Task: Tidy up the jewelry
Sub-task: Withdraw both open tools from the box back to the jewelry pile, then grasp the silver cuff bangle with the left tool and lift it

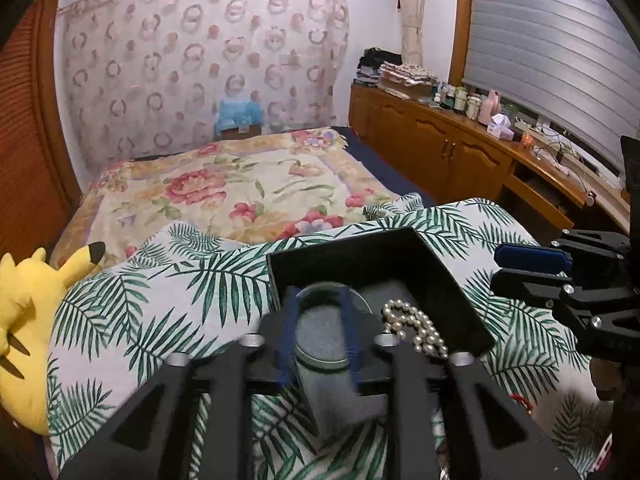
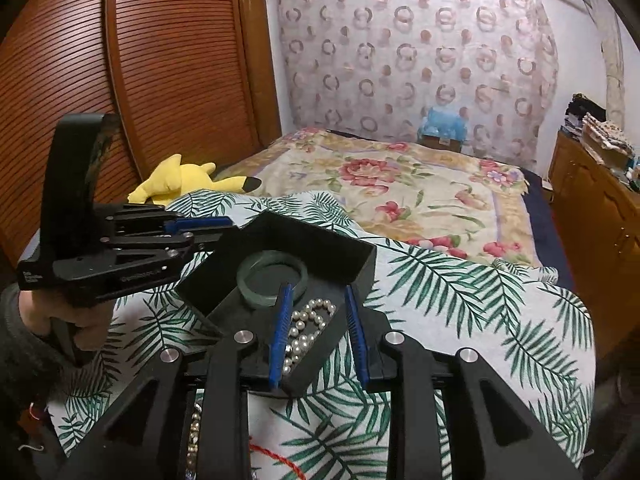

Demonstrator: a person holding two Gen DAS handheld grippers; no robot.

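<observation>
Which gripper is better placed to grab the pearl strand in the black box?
Right. The right gripper is open, and its fingers sit on either side of the pearl strand. The left gripper is off at the black box's far-left rim, beyond the bangle.

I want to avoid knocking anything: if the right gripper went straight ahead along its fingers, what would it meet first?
Probably the pearl necklace lying between the open right gripper fingers in the black box, with the green bangle just beyond; depth is unclear.
</observation>
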